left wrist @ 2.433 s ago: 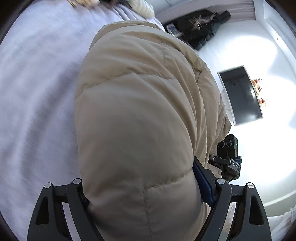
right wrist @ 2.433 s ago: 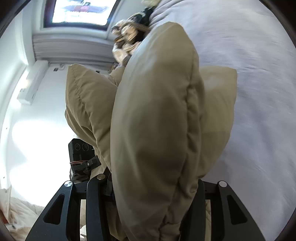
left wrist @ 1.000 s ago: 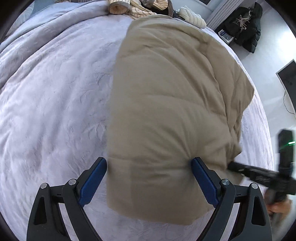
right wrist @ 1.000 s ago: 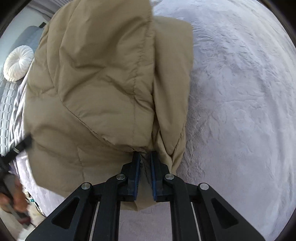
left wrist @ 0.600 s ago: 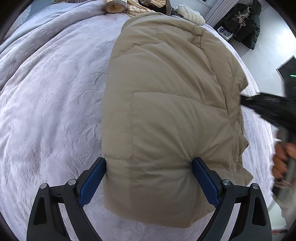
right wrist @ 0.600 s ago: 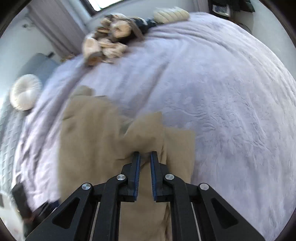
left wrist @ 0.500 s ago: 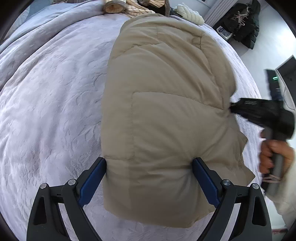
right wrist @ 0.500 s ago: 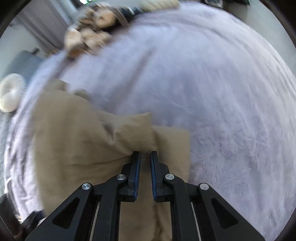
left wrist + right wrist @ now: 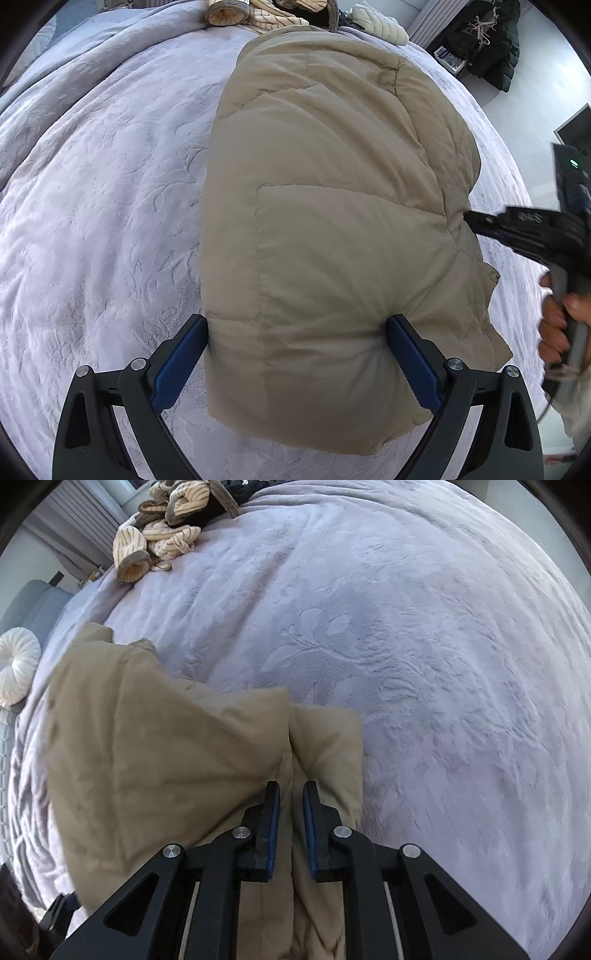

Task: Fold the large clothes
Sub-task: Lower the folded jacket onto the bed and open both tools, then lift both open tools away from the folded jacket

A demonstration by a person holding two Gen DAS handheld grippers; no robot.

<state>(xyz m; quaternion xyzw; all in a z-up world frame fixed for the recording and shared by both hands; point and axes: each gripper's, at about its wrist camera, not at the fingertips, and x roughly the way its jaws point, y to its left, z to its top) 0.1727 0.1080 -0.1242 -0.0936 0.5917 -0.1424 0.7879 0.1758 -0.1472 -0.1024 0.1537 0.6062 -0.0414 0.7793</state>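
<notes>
My left gripper [image 9: 297,328] has its blue pads spread wide around the near end of the beige puffer jacket [image 9: 332,206]. The padded bulk fills the whole span between them, and both pads press into its sides, so it is gripped at full width. The jacket lies folded on the lavender bedspread [image 9: 103,192], running from my pads away toward 12 o'clock.

My right gripper [image 9: 291,801] points steeply down at the jacket's edge [image 9: 166,760], its jaws narrow and just starting to part. A seam of beige fabric sits in the slim gap between the pads; I cannot tell whether they still pinch it. From the left camera that same gripper [image 9: 476,219] reaches in from 3 o'clock, its tip at the jacket's right side, with my right hand [image 9: 557,325] wrapped round its handle.

A heap of striped clothes [image 9: 162,528] lies at the far edge of the bedspread toward 11 o'clock, well apart from the jacket. A round white cushion [image 9: 16,664] sits off the bed at 9 o'clock.
</notes>
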